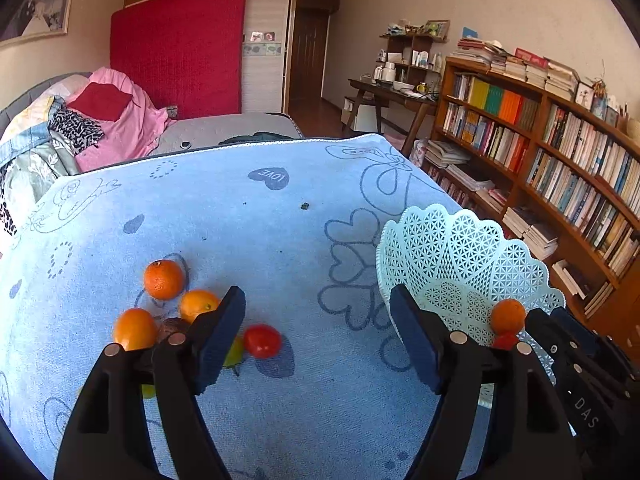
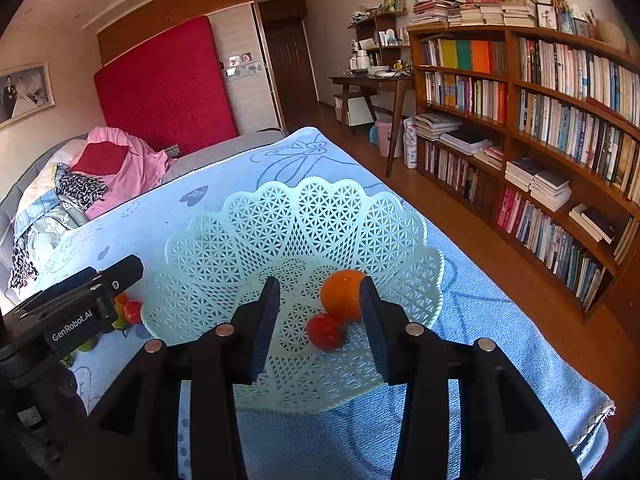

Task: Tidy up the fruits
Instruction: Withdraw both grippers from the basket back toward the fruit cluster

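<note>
"LOVE" on towel (image 1: 269,176) heart | "GenRobot.AI" on left gripper (image 2: 76,330) | "DAS" on right gripper (image 1: 586,412)

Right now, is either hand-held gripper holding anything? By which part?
Nothing is held. The left hand-held gripper is open over the blue towel; the right hand-held gripper is open above the basket, its orange unclamped.

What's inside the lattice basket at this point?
The pale blue basket holds two fruits: an orange and a small red fruit, touching. The right claw is open above them; its fingers hide parts of the basket floor.
</note>
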